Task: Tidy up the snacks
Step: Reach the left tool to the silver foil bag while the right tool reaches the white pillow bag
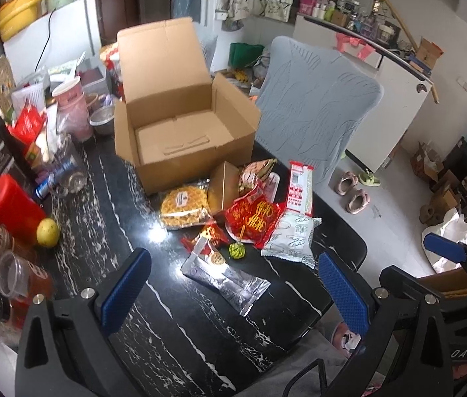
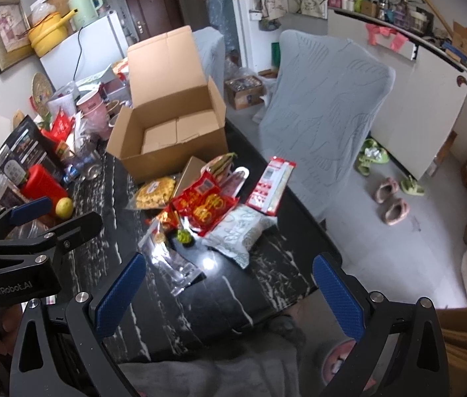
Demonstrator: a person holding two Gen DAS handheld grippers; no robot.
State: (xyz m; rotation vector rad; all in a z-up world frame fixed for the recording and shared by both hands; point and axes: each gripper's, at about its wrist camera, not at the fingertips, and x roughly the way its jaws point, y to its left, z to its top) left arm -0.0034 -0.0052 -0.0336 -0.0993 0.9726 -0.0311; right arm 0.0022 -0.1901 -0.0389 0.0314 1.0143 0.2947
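While both jaws gape empty, the box (image 1: 180,132) ahead awaits; next, close on the clear packet (image 1: 227,281) between the left jaws.

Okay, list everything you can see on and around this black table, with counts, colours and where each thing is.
open cardboard box: one, brown, empty, back of the black marble table
round waffle pack: one, golden, in front of the box
red foil snack bag: one, middle of the pile
white snack pouch: one, right of the red bag
clear silver wrapper: one, nearest the tongs
yellow lemon: one, left edge
grey covered chair: one, right of the table
left tongs: blue pads, open, empty
right tongs: blue pads, open, empty
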